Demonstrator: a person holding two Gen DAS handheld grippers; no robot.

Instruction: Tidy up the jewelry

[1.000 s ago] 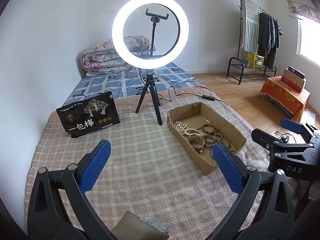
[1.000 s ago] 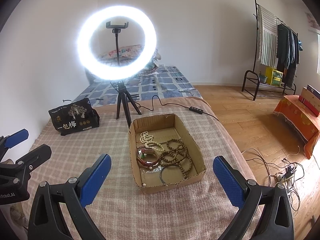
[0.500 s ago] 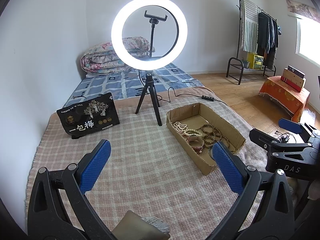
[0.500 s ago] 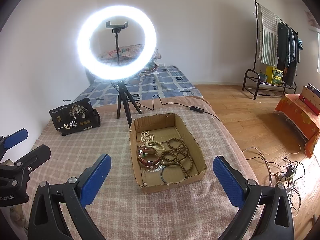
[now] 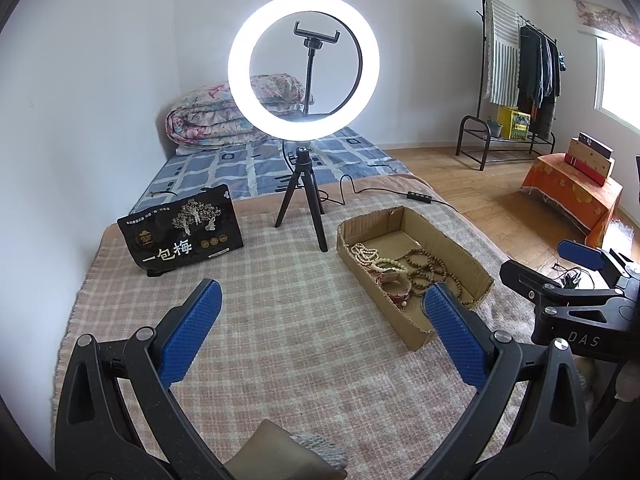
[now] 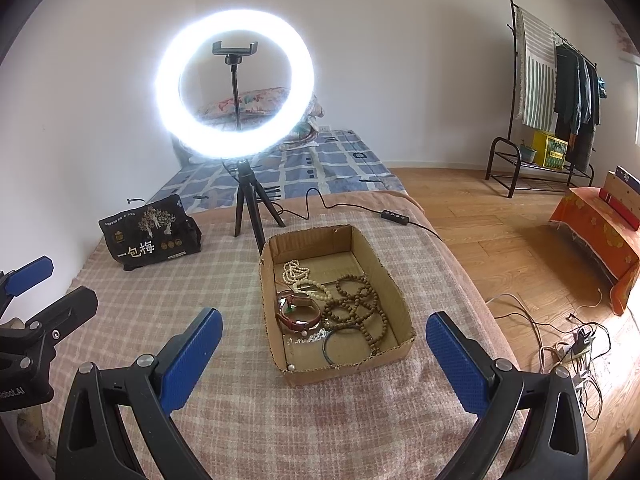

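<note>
While both grippers hover over the blanket, each is spread wide with nothing between its blue pads. The left gripper has bare blanket between its fingers; the box lies ahead and to its right, partly hidden behind its right pad. The right gripper is centred on the box, which sits just ahead between its fingers.

Beyond both tools stands a lit ring light on a tripod, with a black bag ahead to the left.

View differences:
- The right wrist view looks down into the box and shows its contents clearly: brown beads, white beads, a red-brown bracelet, a dark bangle near the front wall, and a single pearl at the front left corner.
- The left wrist view shows the box at a slant; brown beads and white beads are visible, but the bangle and pearl are hidden.
- The left wrist view shows the right gripper at far right; the right wrist view shows the left gripper at far left.
- The right wrist view alone shows cables on the floor to the right.
</note>
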